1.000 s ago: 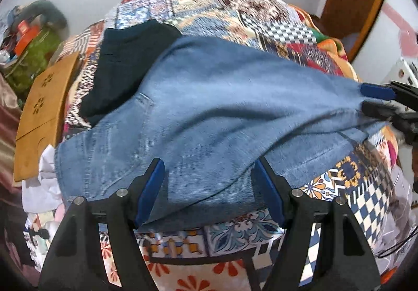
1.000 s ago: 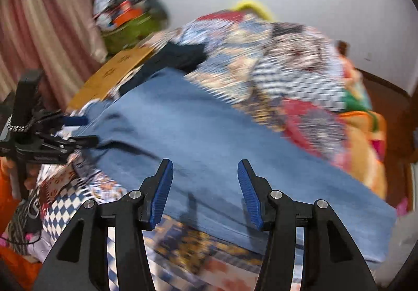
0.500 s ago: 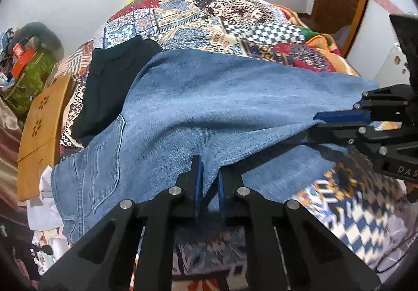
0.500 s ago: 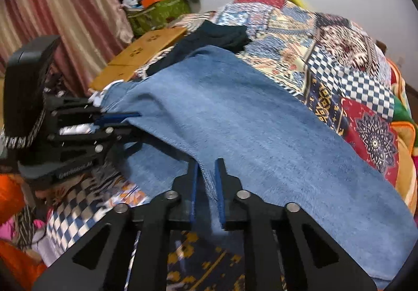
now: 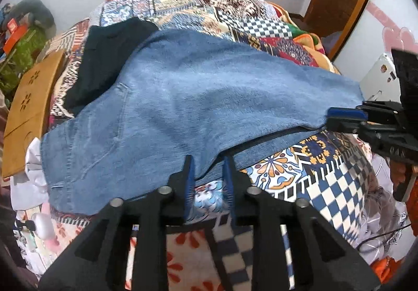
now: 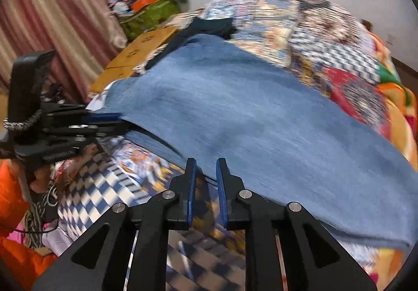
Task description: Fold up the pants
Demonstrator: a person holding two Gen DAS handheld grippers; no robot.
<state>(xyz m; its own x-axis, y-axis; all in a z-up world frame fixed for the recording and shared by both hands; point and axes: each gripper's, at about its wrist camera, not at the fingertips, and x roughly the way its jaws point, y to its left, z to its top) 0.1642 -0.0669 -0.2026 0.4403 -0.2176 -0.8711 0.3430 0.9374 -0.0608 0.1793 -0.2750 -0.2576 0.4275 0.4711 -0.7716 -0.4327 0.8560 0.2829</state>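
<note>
Bedroom, bed covered with a patchwork quilt [image 5: 261, 27], striped curtain [image 6: 52, 16] off to one side. The jeans [image 5: 209, 97] lie across the near part of the bed, apparently doubled over leg on leg. The waist and back pocket are toward the left of the left wrist view, and the legs run right toward the far hem. A dark garment [image 5: 104, 61] sits tucked partly under the waist end, beside a wooden board [image 5: 28, 108]. The left tool [image 5: 207, 176] is slightly parted; its jaws have just been opening, and the near denim edge is between the tips with the pads not visibly pressing. The right tool [image 6: 205, 173] is the same, jaws just been opening, narrow gap, denim edge at the tips, no clear pinch. The right wrist view is blurred, so contact there is hard to confirm. Risks: with both jaws loose, the top layer could slide off the lower one and spoil the fold. A re-pinch may catch the quilt along with the denim, or only one layer. A pull on the jeans could drag the dark garment along.
</note>
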